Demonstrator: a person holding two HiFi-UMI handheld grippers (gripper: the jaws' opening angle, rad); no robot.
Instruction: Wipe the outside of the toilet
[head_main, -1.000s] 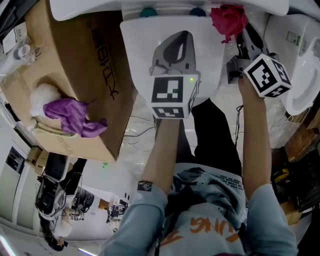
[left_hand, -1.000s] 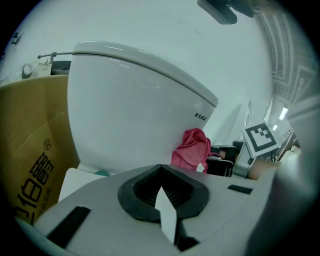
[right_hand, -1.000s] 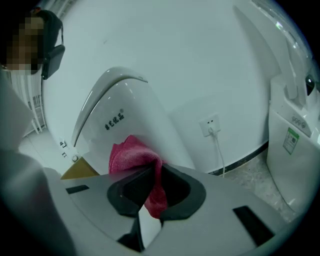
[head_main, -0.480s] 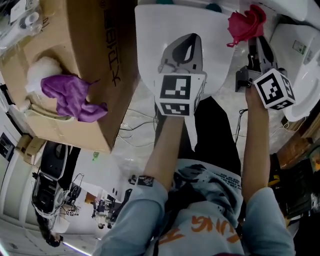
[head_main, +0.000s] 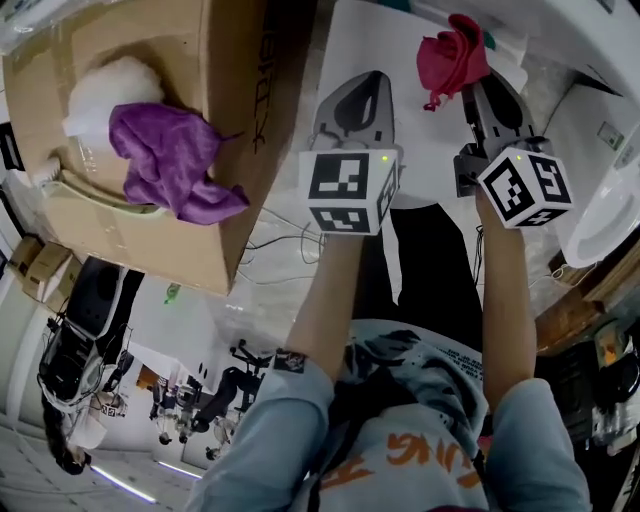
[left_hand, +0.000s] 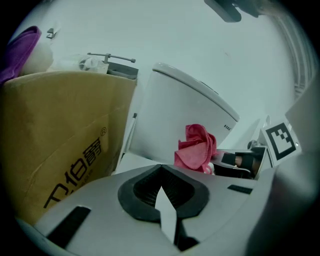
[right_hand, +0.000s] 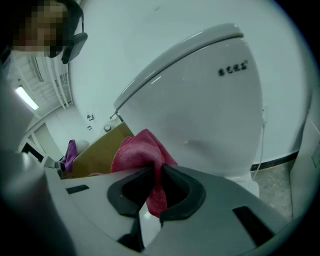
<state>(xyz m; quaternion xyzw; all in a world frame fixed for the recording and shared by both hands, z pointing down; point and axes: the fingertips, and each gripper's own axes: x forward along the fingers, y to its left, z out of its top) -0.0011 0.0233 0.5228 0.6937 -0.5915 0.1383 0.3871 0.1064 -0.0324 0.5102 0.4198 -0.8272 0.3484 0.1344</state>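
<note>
The white toilet (head_main: 400, 50) stands ahead of me at the top of the head view, its rounded bowl filling the right gripper view (right_hand: 200, 100). My right gripper (head_main: 472, 85) is shut on a red cloth (head_main: 452, 55), which bunches out past the jaws (right_hand: 142, 150) close to the toilet's right side. My left gripper (head_main: 358, 95) hovers over the toilet's front with its jaws together and nothing in them. From the left gripper view (left_hand: 161, 170) I see the red cloth (left_hand: 196, 147) to the right, before the toilet (left_hand: 175, 115).
A large cardboard box (head_main: 230, 150) stands just left of the toilet, with a purple cloth (head_main: 170, 160) and a white fluffy wad (head_main: 105, 90) on top. Another white fixture (head_main: 610, 200) is at the right. Cables (head_main: 270, 250) lie on the floor.
The view has swung left, so box and toilet sit further right. The right gripper with the red cloth has come in closer to the toilet's right side. The left gripper has kept its place.
</note>
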